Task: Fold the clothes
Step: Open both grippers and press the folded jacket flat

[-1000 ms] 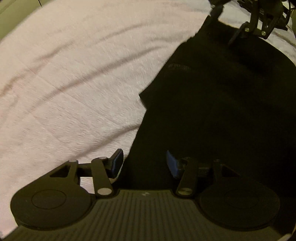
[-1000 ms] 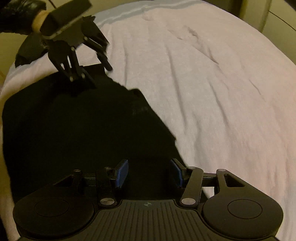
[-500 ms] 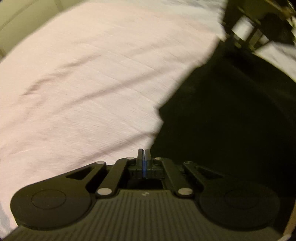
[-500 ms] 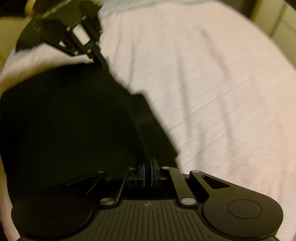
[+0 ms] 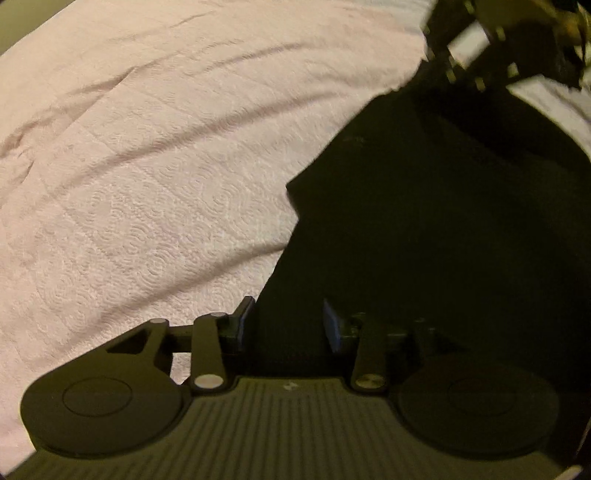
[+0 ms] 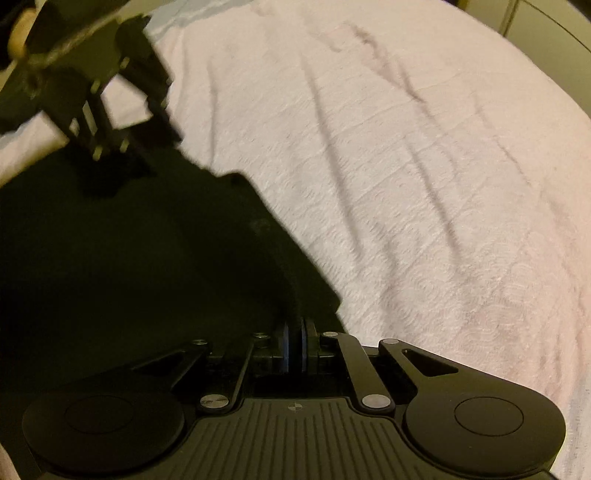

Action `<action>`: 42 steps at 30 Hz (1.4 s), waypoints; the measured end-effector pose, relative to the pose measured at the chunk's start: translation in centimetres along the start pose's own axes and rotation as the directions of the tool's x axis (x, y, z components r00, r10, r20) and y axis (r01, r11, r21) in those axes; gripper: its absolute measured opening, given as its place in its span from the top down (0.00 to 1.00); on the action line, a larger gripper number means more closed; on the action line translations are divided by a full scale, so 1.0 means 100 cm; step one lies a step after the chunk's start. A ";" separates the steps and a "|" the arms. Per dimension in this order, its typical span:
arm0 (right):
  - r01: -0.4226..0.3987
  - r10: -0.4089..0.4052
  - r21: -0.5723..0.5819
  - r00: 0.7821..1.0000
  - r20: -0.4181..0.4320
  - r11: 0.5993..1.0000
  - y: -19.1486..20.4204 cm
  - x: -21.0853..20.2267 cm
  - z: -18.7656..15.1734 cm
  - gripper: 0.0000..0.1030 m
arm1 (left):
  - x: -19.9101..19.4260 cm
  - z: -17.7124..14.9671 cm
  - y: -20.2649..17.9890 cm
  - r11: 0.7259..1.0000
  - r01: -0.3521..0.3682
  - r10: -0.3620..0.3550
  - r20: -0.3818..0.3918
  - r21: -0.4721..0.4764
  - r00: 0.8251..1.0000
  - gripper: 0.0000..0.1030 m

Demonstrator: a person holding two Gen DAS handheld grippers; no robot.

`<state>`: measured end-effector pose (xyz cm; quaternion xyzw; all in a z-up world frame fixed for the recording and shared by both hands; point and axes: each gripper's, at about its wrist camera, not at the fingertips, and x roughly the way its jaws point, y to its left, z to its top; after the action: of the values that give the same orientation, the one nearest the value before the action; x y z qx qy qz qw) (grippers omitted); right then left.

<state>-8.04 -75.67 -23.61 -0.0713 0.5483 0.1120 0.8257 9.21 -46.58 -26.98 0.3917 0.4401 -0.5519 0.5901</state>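
Note:
A black garment (image 5: pixel 443 221) lies on a pale pink textured bedspread (image 5: pixel 147 166). In the left wrist view my left gripper (image 5: pixel 288 325) is open, its blue pads straddling the garment's near edge. In the right wrist view my right gripper (image 6: pixel 294 343) is shut on a fold of the black garment (image 6: pixel 129 258) at its near corner. The left gripper also shows, blurred, at the upper left of the right wrist view (image 6: pixel 110 110). The right gripper shows, blurred, at the top right of the left wrist view (image 5: pixel 498 48).
The bedspread (image 6: pixel 406 184) stretches wide to the right of the garment, with long shallow creases. A pale wall or furniture edge (image 6: pixel 535 22) shows beyond the bed's far corner.
My left gripper was open, shut half a second ago, and is open again now. My right gripper shut on the garment's corner and stays shut.

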 end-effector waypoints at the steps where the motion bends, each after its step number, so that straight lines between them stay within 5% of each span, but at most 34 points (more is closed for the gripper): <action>1: 0.005 -0.005 0.000 1.000 0.007 1.000 -0.001 0.001 0.004 0.96 | 0.002 -0.001 -0.001 1.000 -0.021 0.021 -0.010 0.003 1.000 0.74; 5: 0.013 -0.013 0.013 1.000 -0.008 1.000 -0.008 0.014 0.006 0.92 | 0.015 -0.006 -0.002 0.994 -0.111 0.111 -0.057 -0.007 0.992 0.96; 7: 0.058 -0.058 0.043 0.998 0.015 0.997 -0.014 0.009 0.002 0.81 | 0.017 -0.009 -0.002 0.990 -0.140 0.138 -0.059 -0.025 0.989 0.96; 10: 0.227 -0.238 0.151 0.970 0.055 0.962 -0.026 -0.018 -0.011 0.81 | 0.010 -0.014 -0.004 0.984 -0.170 0.168 -0.046 -0.054 0.985 0.95; 12: 0.243 -0.274 0.288 0.959 0.074 0.926 -0.035 -0.047 -0.032 0.80 | -0.004 -0.019 -0.009 0.983 -0.165 0.164 -0.024 -0.082 0.986 0.94; 16: 0.185 -0.249 0.432 0.964 0.097 0.882 -0.017 -0.088 -0.077 0.80 | -0.032 -0.031 -0.020 0.978 -0.154 0.159 0.022 -0.137 0.987 0.93; 20: 0.105 -0.143 0.383 0.987 0.074 0.918 0.031 -0.081 -0.105 0.80 | -0.053 -0.042 -0.039 0.978 -0.127 0.138 0.057 -0.167 0.989 0.88; 23: 0.104 -0.106 0.315 0.994 -0.012 0.943 0.043 -0.046 -0.115 0.80 | -0.026 -0.051 -0.050 0.978 -0.168 0.166 -0.029 -0.125 0.986 0.87; 26: 0.211 -0.205 0.369 0.977 -0.056 0.905 0.022 -0.026 -0.129 0.80 | -0.005 -0.063 -0.044 0.970 -0.211 0.202 -0.082 -0.120 0.976 0.86; 29: 0.354 -0.342 0.444 0.933 -0.110 0.823 0.012 -0.046 -0.134 0.80 | -0.017 -0.068 -0.036 0.957 -0.253 0.243 -0.086 -0.141 0.966 0.91; 32: 0.378 -0.370 0.373 0.924 -0.094 0.848 0.066 -0.065 -0.144 0.77 | -0.047 -0.077 -0.050 0.945 -0.307 0.303 -0.055 -0.113 0.951 0.90; 34: 0.377 -0.373 0.302 0.925 -0.073 0.876 0.111 -0.075 -0.152 0.66 | -0.071 -0.087 -0.071 0.944 -0.320 0.320 -0.014 -0.085 0.947 0.83; 36: 0.375 -0.374 0.229 0.926 -0.051 0.898 0.156 -0.085 -0.160 0.44 | -0.095 -0.099 -0.100 0.945 -0.324 0.325 0.036 -0.044 0.945 0.77; 39: 0.371 -0.372 0.117 0.928 -0.019 0.921 0.224 -0.100 -0.172 0.43 | -0.122 -0.126 -0.167 0.947 -0.299 0.284 0.126 0.118 0.950 0.70; 42: 0.366 -0.366 0.003 0.931 0.013 0.931 0.291 -0.115 -0.183 0.43 | -0.129 -0.151 -0.224 0.913 -0.307 0.265 0.179 0.270 0.947 0.51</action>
<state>-36.29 -53.21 -20.03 -0.1714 0.5200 -0.0433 0.8357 -14.49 -30.16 -18.85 0.4963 0.2490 -0.5444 0.6288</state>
